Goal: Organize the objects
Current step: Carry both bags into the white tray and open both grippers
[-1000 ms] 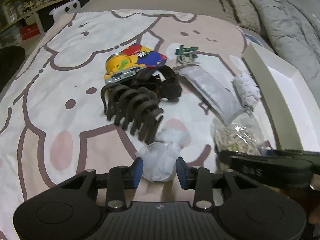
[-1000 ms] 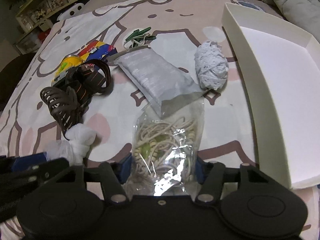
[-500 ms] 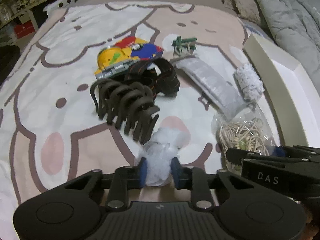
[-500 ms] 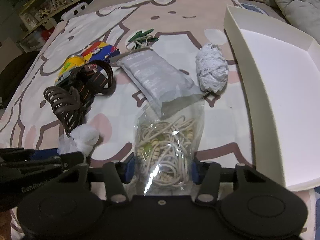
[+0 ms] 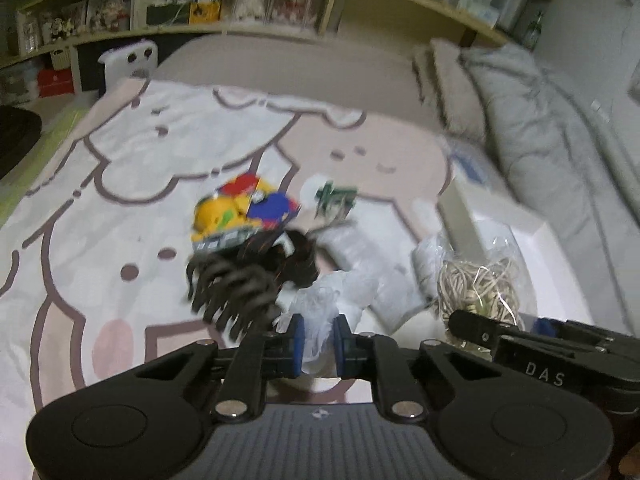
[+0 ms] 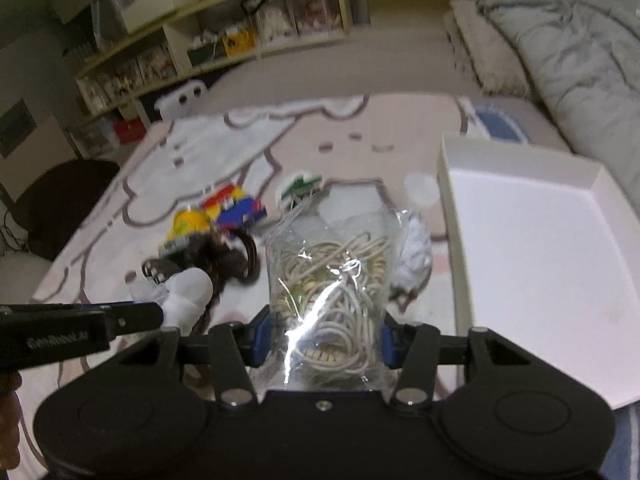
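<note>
My left tongs (image 5: 318,340) are closing on a crumpled white plastic wad (image 5: 320,304), the pads already pinching it, and it looks lifted clear of the bed (image 5: 80,240). My right tongs (image 6: 322,340) stand about half open, gripping a clear bag of cords (image 6: 332,280) by its lower end. The white tray (image 6: 540,260) lies along the bed's right edge, seemingly bare inside. To do this well, I'd carry both loads over the tray's near wall, the bag first since it is nearer, and lower each before letting go. The bag is slippery and top-heavy, so I'd keep it upright. The brown hair claw (image 5: 236,292) sits beside the wad; I'd watch that it doesn't snag
</note>
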`<state>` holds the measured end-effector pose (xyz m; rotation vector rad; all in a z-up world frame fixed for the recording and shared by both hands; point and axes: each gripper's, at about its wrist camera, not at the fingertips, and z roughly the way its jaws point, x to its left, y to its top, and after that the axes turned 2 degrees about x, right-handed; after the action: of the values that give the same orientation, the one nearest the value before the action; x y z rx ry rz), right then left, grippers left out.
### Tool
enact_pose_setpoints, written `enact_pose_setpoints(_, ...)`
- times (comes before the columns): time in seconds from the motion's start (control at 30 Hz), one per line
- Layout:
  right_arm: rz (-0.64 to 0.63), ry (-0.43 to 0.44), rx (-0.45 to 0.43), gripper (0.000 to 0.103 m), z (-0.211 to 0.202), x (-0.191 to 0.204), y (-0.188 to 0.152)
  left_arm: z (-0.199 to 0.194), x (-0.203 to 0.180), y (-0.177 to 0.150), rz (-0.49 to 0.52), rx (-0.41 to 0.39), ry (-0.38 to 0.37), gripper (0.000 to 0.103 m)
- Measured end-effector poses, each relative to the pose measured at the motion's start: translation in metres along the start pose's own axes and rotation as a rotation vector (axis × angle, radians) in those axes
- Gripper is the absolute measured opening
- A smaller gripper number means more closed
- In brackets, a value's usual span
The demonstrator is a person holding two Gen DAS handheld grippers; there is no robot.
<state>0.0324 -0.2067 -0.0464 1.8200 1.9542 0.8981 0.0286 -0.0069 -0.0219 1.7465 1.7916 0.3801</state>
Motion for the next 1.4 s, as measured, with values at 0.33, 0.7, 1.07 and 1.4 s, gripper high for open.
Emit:
enact_pose_setpoints(0.33,0.033,-0.071,-0.085,0.052,-0.028,-0.036,0.020,-0.011,-0.037,0.022,0.043,-0.067,-0.046,0.016)
enact_pose_setpoints(0.7,0.098,-0.184,-0.086,0.052,-0.037,-0.116,0.029,0.016,-0.116,0.036,0.133,-0.053,-0.125,0.016)
enact_pose_setpoints(1.07,0.128,-0.303,-0.052,0.052,-0.038,-0.168,0.019,0.047,-0.184,0.028,0.204,0.010,-0.185,0.016)
enact_pose_setpoints(1.4,0.199,-0.319,0.029,0.053,-0.038,-0.195,0.008,0.073,-0.220,0.015,0.256,0.112,-0.202,0.016)
